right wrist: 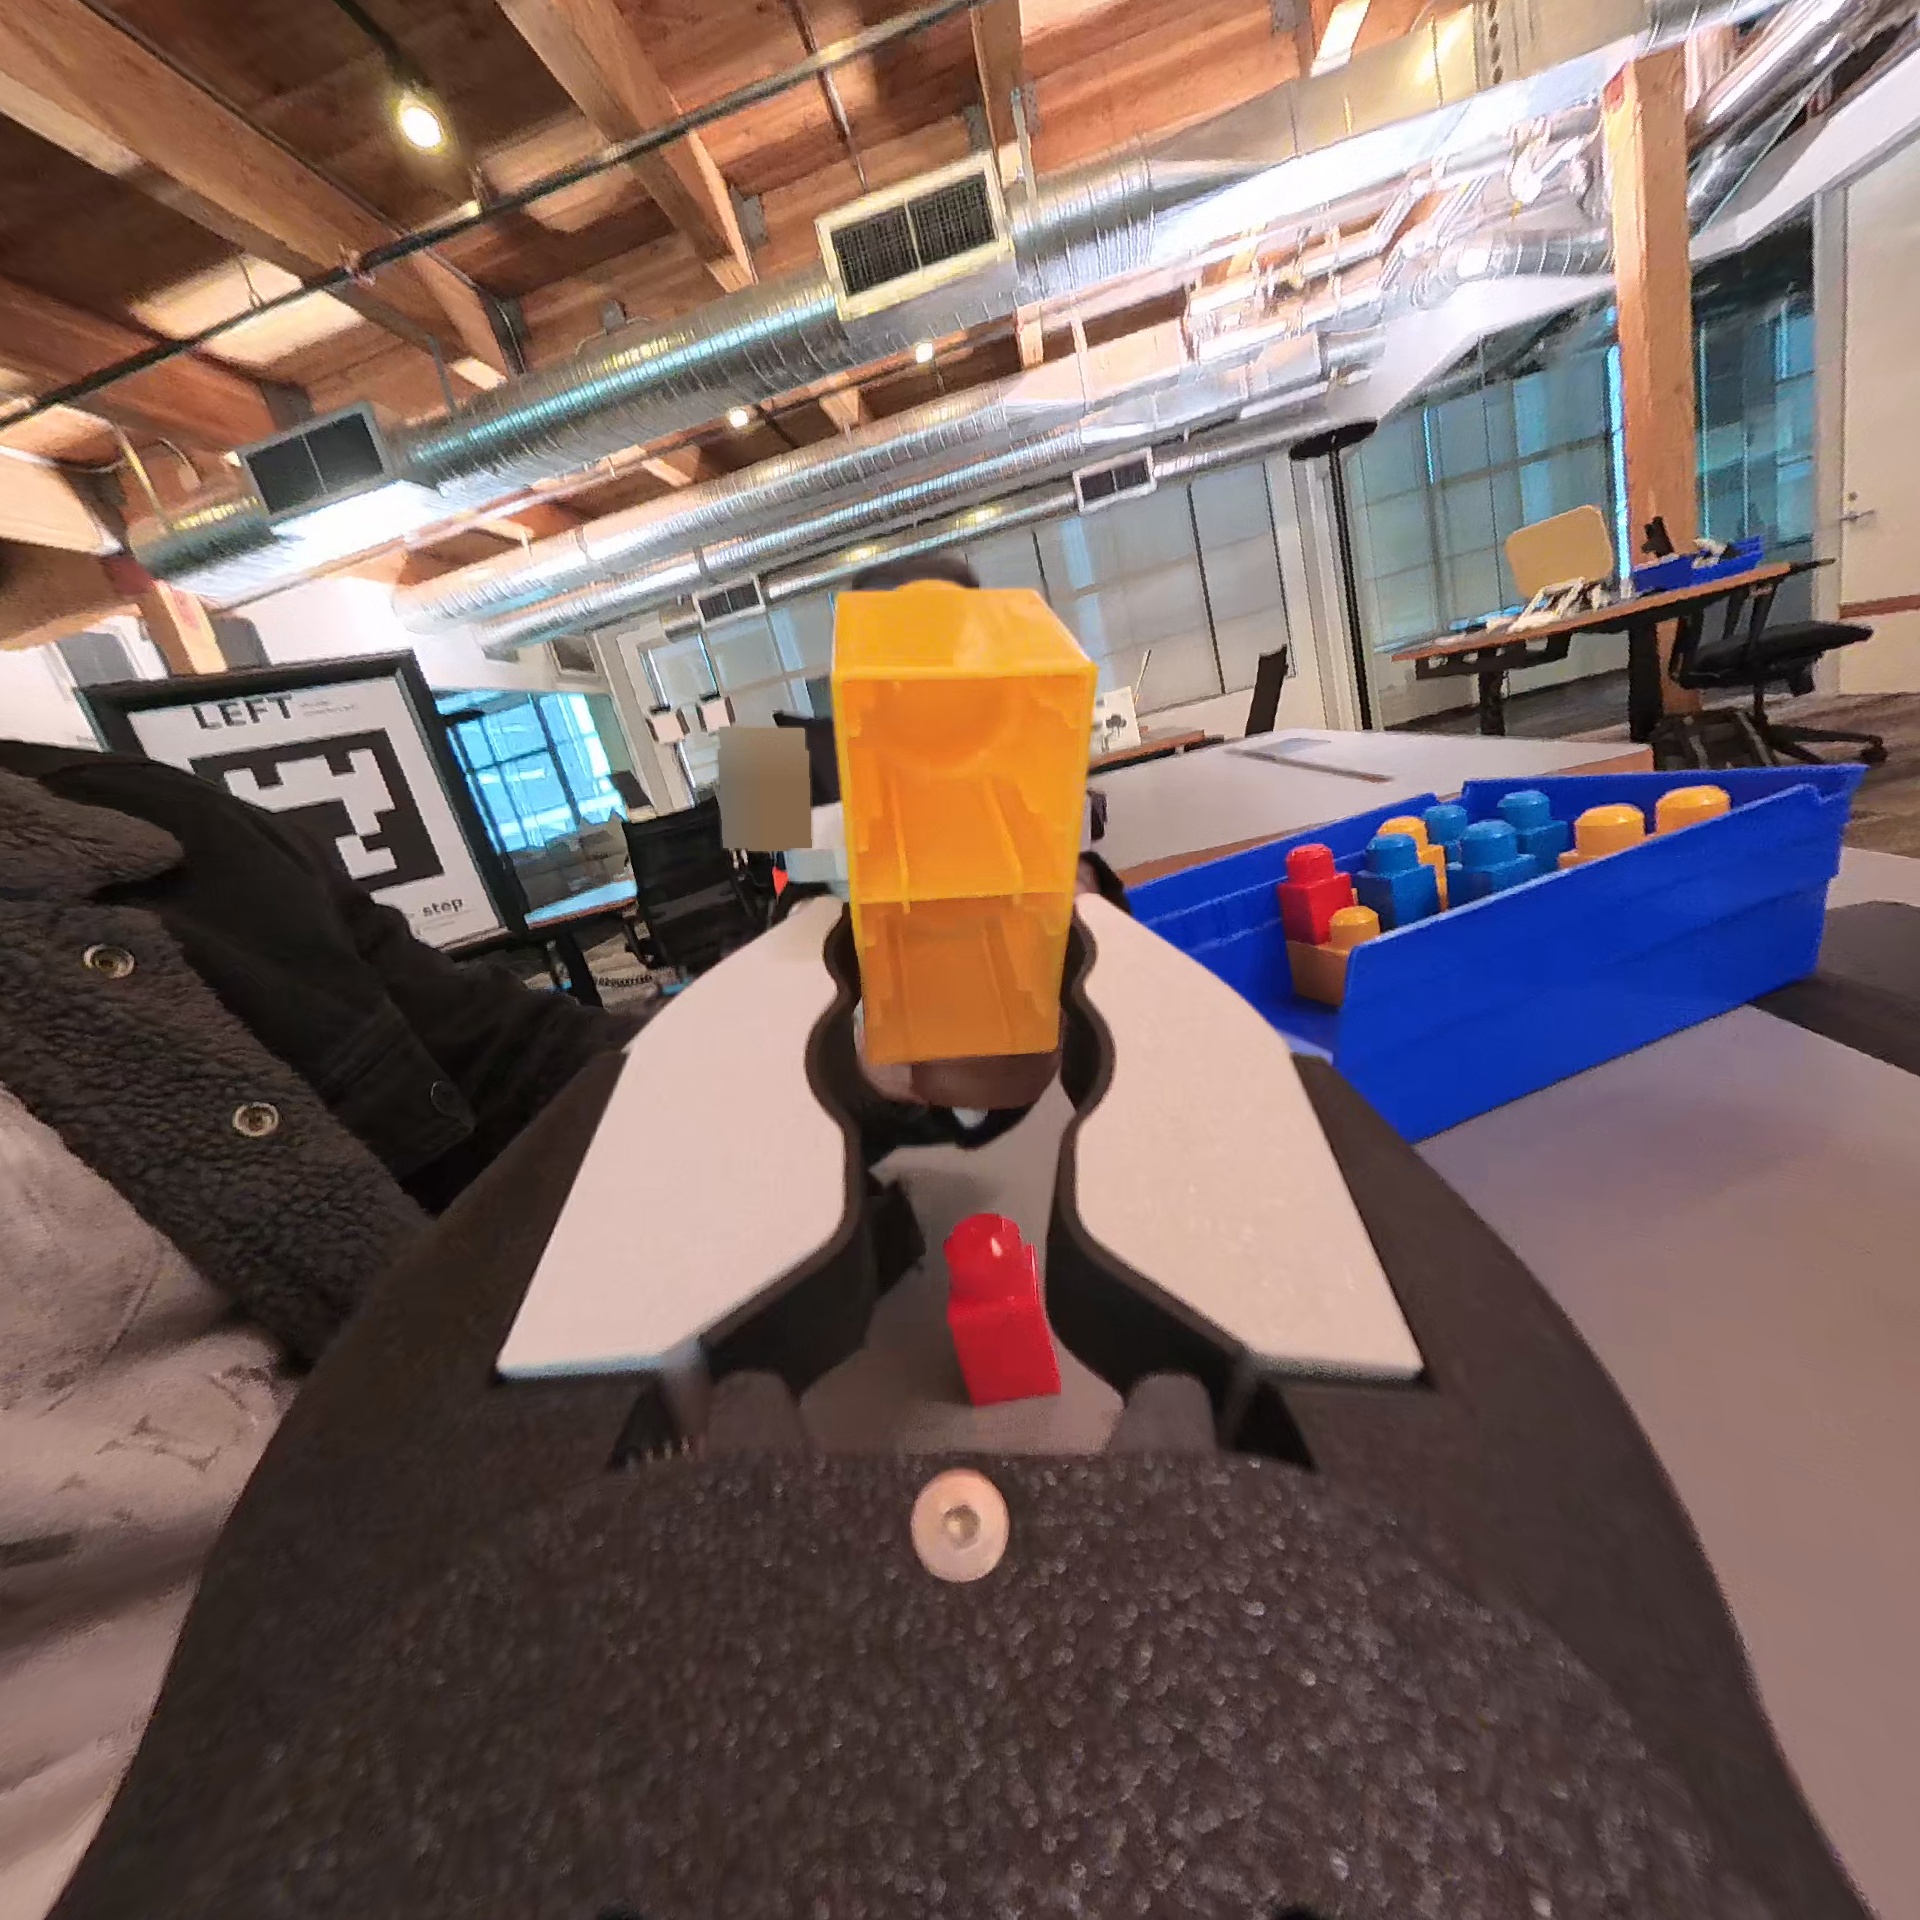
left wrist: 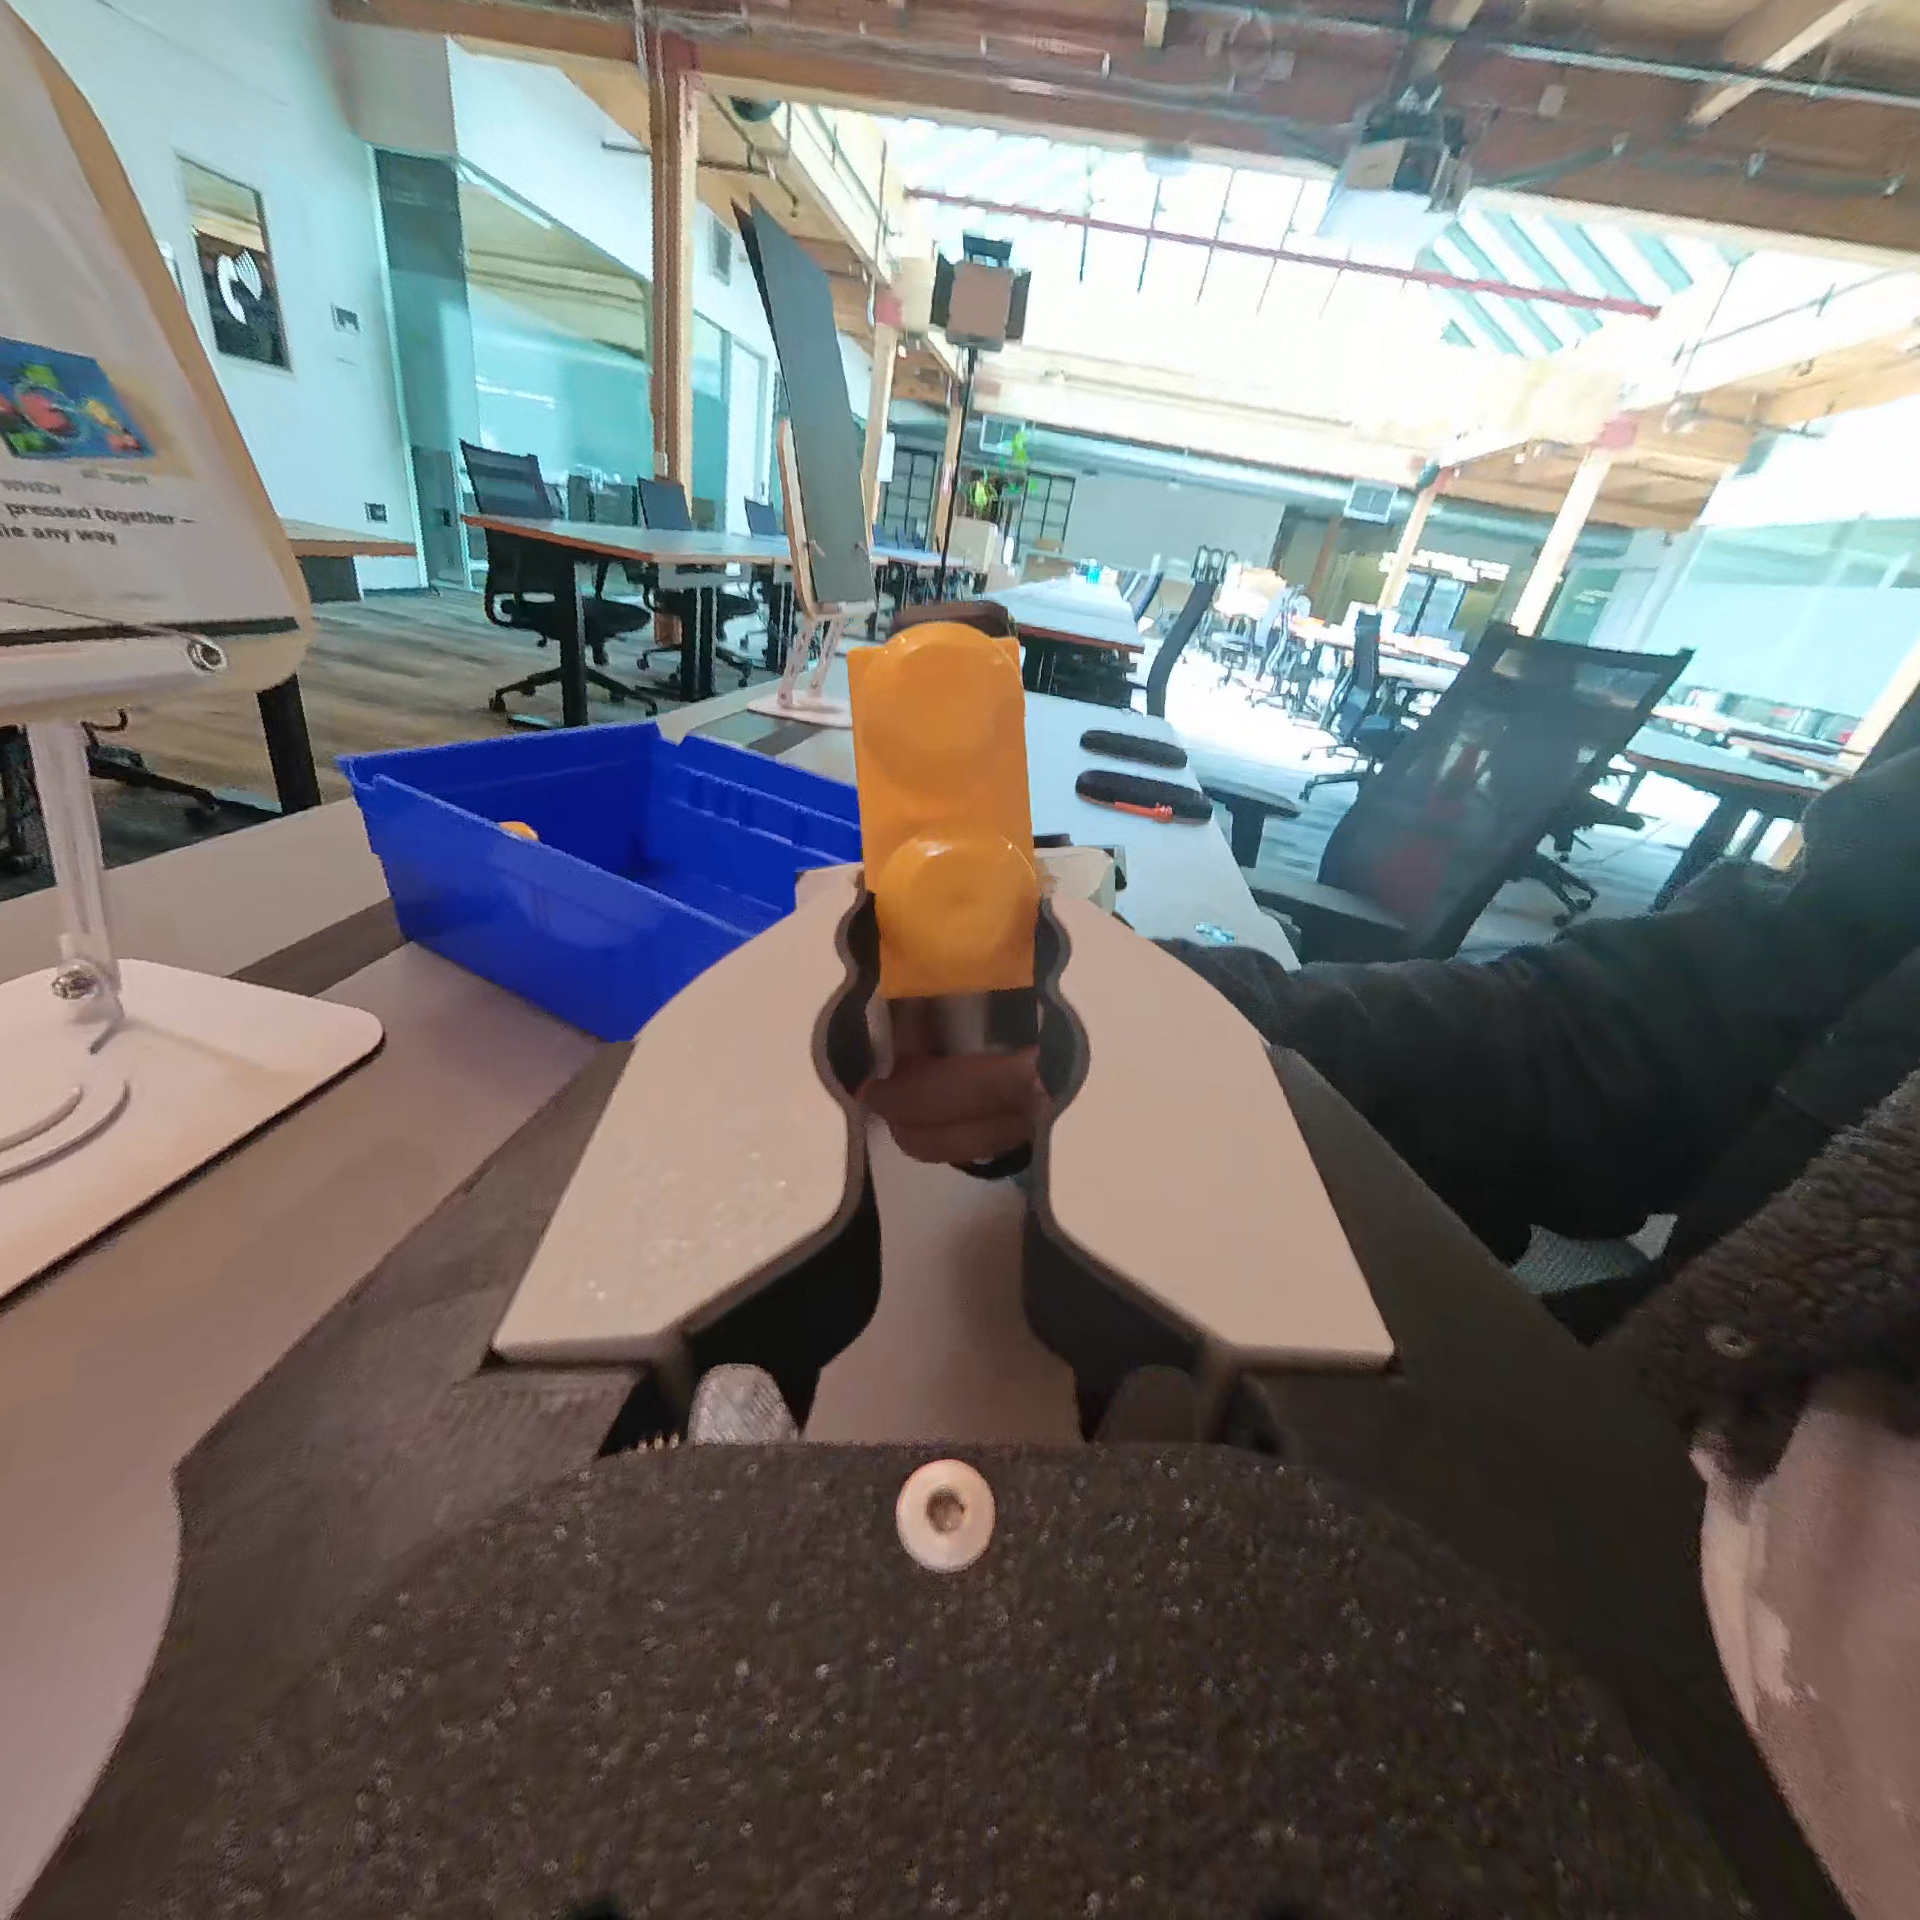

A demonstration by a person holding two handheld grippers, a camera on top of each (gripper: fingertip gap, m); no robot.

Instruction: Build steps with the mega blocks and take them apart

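Note:
An orange two-stud mega block (left wrist: 940, 790) stands on end between the tips of my left gripper (left wrist: 945, 925), which is shut on its lower half; I see its stud side. In the right wrist view my right gripper (right wrist: 958, 940) is shut on the same orange block (right wrist: 961, 790), seen from its hollow underside. The two grippers face each other, and each one hides most of the other behind the block. A small red block (right wrist: 1000, 1314) stands upright on the grey table below the right gripper.
A blue bin (right wrist: 1579, 956) with several blue, orange and red blocks sits right of the right gripper; it also shows in the left wrist view (left wrist: 582, 894). A white stand with an instruction sheet (left wrist: 114, 436) is at left. A person's dark sleeve (left wrist: 1558, 997) reaches in. Left and right tips are no more than a few centimetres apart.

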